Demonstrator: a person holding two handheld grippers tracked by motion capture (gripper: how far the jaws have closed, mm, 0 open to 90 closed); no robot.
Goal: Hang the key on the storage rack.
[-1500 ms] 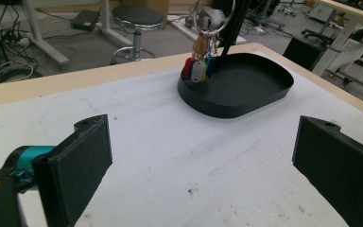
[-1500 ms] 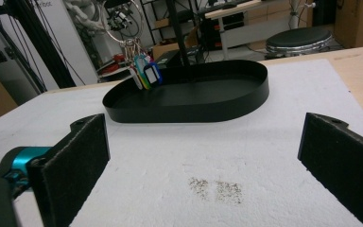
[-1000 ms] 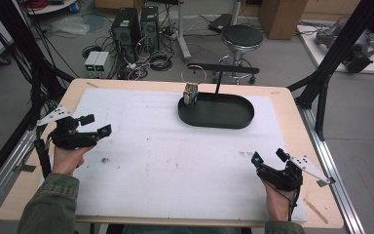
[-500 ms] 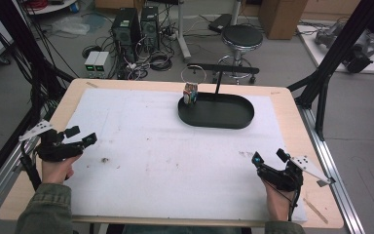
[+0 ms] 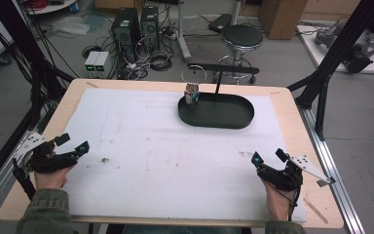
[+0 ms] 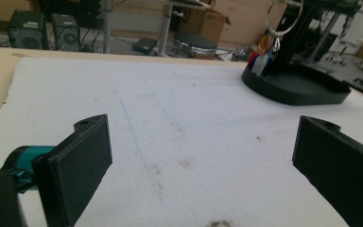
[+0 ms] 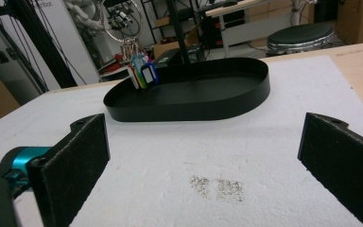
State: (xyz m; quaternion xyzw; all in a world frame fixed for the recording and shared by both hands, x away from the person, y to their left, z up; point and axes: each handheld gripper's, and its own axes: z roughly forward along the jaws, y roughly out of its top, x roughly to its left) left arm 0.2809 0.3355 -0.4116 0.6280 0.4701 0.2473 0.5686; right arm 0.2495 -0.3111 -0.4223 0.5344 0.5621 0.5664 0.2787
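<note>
Both grippers, left gripper [image 5: 73, 147] and right gripper [image 5: 268, 158], are sitting jaws-spread and empty at the table's [image 5: 292, 105] near corners, probably just parked, while the key ring [image 5: 192, 87] is hanging over the black tray [image 5: 224, 119] near the far edge.

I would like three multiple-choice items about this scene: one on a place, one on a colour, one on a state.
1. Where does the bunch of key tags hang?
A. over the tray's left end
B. over the tray's right end
C. beside the left gripper

2. What colour is the oval tray?
A. white
B. black
C. red

3. How are the left gripper and right gripper?
A. both open, empty
B. both shut
C. one holds the tags

Answers: 1 A, the high view shows it there; 2 B, its wall is black; 3 A, both gripper views show jaws wide apart.
</note>
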